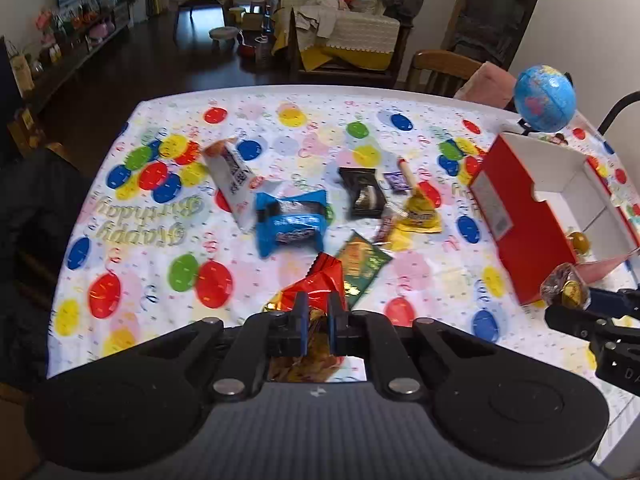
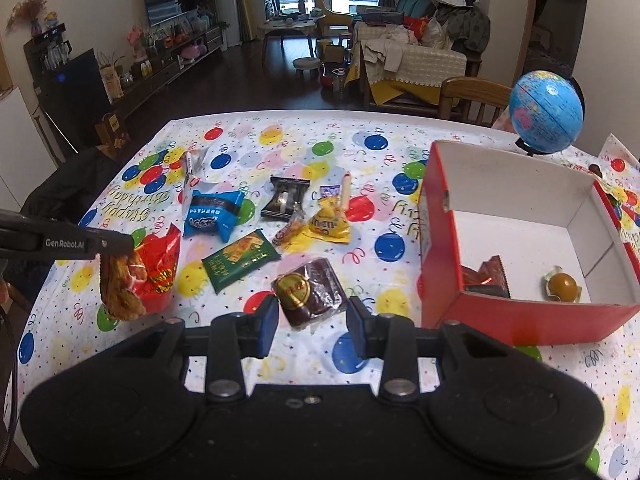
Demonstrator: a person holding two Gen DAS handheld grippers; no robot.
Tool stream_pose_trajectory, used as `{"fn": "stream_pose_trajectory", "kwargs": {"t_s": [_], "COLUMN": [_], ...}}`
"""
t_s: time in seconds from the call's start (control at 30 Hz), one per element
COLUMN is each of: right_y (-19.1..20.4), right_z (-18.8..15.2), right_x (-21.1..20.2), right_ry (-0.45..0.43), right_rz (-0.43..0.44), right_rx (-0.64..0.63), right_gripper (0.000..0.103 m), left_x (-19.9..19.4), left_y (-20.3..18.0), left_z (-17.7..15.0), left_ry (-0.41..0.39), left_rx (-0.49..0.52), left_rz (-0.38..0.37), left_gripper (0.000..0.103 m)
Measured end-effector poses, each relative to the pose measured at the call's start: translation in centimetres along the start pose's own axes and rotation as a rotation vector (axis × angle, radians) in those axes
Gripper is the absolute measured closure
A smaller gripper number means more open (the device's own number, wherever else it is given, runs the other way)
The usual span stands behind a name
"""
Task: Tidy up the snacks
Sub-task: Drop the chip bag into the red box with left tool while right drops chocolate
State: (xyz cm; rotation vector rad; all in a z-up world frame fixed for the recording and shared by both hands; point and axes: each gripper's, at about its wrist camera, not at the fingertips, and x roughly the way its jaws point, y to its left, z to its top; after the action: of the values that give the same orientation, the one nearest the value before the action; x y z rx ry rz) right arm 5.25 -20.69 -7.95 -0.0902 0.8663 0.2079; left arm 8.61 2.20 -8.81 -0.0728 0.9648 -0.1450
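My left gripper (image 1: 318, 306) is shut on the crinkled top of a red snack bag (image 1: 320, 280), which hangs just above the balloon-print tablecloth (image 1: 140, 248). In the right wrist view this bag (image 2: 158, 268) dangles at the left under the left gripper (image 2: 120, 246). My right gripper (image 2: 312, 316) is shut on a brown cake in clear wrap with a gold label (image 2: 308, 290), also held off the table. The red cardboard box (image 2: 440, 272) stands open to its right, with a red-brown packet (image 2: 488, 276) and a round golden sweet (image 2: 562, 286) inside.
Loose on the cloth lie a blue packet (image 2: 212, 216), a green packet (image 2: 240, 260), a black packet (image 2: 286, 198), a yellow bag (image 2: 330, 224) and a white packet (image 2: 192, 172). A blue globe (image 2: 546, 114) stands behind the box, near a wooden chair (image 2: 472, 96).
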Motion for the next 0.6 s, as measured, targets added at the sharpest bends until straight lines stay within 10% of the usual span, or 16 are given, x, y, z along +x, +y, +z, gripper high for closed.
{"fn": "stream_pose_trajectory", "kwargs": {"t_s": [0.43, 0.6], "right_y": [0.3, 0.7], "right_z": [-0.5, -0.7], "right_x": [-0.5, -0.5], "right_ry": [-0.003, 0.005], "right_rz": [0.069, 0.076], "right_rx": [0.010, 0.019], "right_gripper": [0.068, 0.068], "left_x": [-1.1, -1.4], "left_y": [0.8, 0.8], "left_z": [-1.5, -2.3], "left_ry": [0.029, 0.022], "left_rx": [-0.023, -0.013], "left_rz": [-0.047, -0.075], "left_gripper": [0.090, 0.031]}}
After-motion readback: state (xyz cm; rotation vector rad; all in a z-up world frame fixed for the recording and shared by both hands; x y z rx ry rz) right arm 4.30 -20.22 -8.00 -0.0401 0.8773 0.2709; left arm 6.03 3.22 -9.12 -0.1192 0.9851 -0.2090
